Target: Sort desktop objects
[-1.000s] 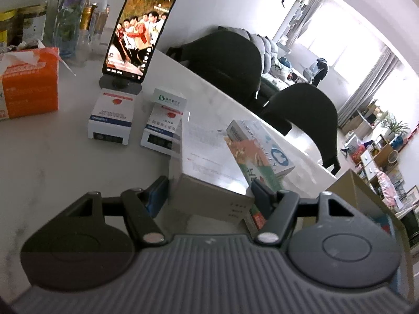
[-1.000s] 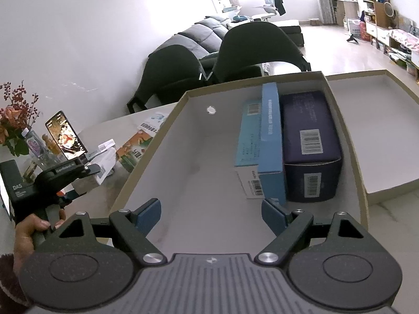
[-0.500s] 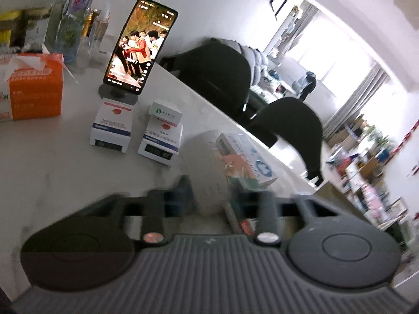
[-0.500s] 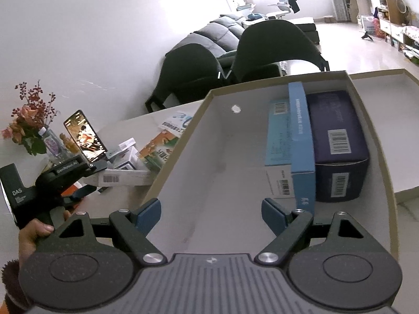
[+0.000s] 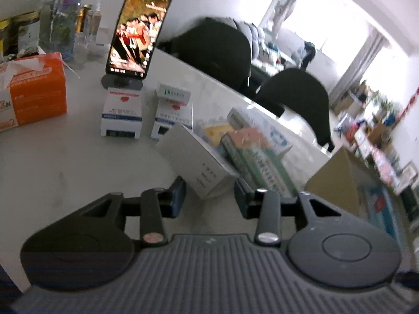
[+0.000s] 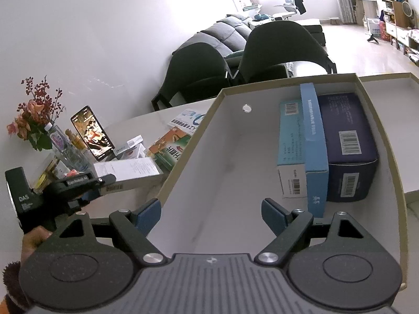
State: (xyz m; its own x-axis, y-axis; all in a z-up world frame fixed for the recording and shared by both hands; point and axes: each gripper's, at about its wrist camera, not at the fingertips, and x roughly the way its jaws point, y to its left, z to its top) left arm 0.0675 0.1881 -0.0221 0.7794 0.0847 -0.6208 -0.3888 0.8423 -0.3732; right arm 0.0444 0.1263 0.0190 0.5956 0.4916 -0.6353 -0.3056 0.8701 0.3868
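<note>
Cardboard first: the open carton [image 6: 209,141] sits at our 3 o'clock from the left gripper [image 5: 209,201], whose pads close on the near end of the white box [image 5: 193,157]. The box hangs tilted just above the table [image 5: 65,162]; the left wrist view is blurred, so we judge the pinch mostly from the right wrist view. The right gripper [image 6: 210,213] hovers spread and empty over the carton's near end. Inside, a light blue box [image 6: 314,144] and a navy box [image 6: 348,141] stand side by side, touching, against the wall at 2 o'clock; the floor from 9 to 12 is bare. Risks as we see them: the hold is on one end only, so the long box could pivot or slip out on a quick swing. Its far end points at the green-and-orange packet [image 5: 256,157] lying just beside it at 1 o'clock and could shove it toward the table edge beyond. Carried low, the box could catch the carton's near rim. The right gripper occupies the likely drop zone, and the two tools could knock together. Open room lies at 9 o'clock, on bare table. Two small white-and-blue boxes [image 5: 121,115] and a propped phone [image 5: 138,31] crowd 11 o'clock, and an orange tissue box [image 5: 34,91] sits at 10.
</note>
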